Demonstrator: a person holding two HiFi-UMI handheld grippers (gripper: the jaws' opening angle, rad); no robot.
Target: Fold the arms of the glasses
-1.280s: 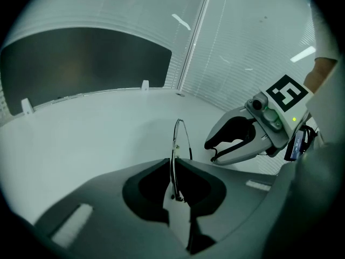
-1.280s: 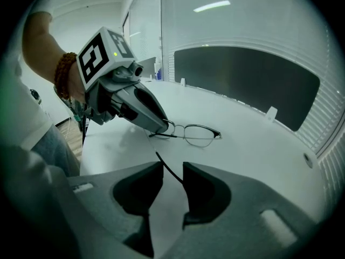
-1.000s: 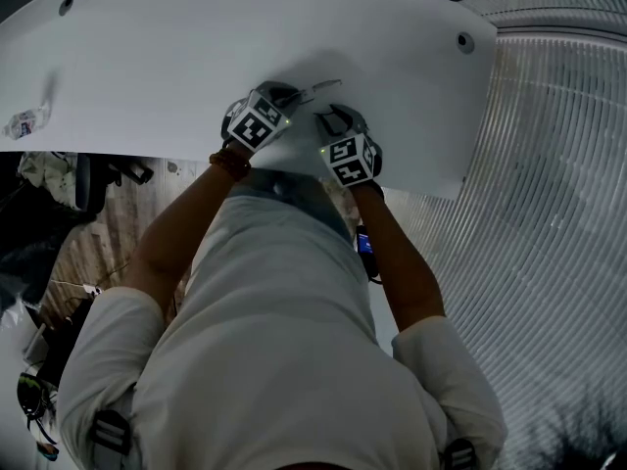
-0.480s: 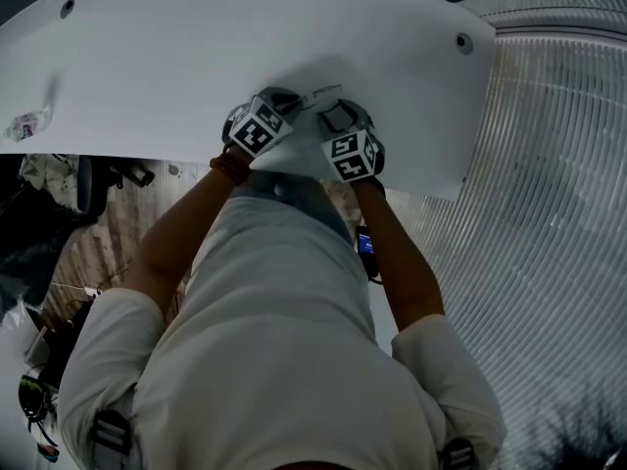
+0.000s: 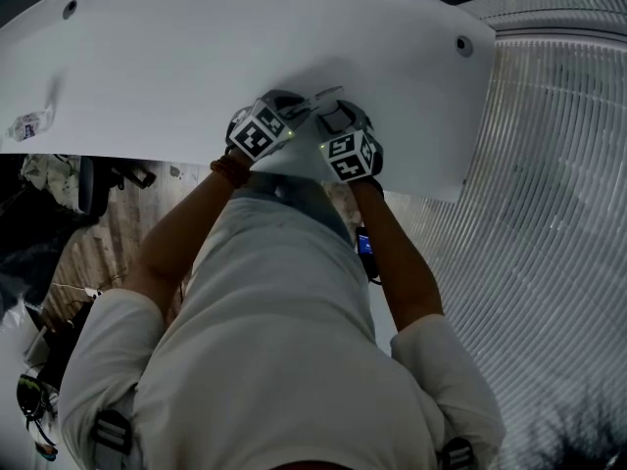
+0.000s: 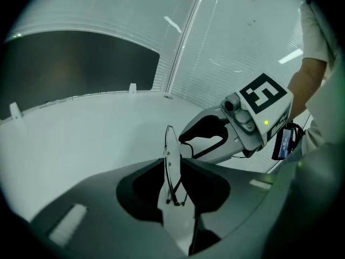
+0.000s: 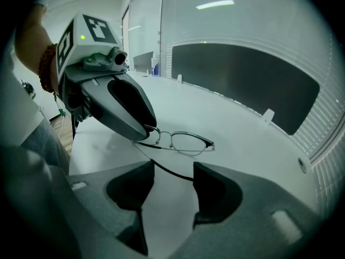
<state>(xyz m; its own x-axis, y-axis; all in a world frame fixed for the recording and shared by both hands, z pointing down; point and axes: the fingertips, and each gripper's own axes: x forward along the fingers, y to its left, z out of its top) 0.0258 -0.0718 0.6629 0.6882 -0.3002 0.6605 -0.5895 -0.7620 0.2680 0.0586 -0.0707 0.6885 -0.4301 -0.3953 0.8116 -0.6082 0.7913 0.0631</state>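
Left gripper [image 6: 177,188] rests low over the white table [image 5: 245,47], its 2 jaws just opened and now spread, with 1 end of the glasses [image 7: 180,142] between them but not pinched. These glasses lie near the table's front edge. Their dark arm [image 7: 170,170] runs into the right gripper [image 7: 172,179], whose jaws have also just opened and stand apart around it.
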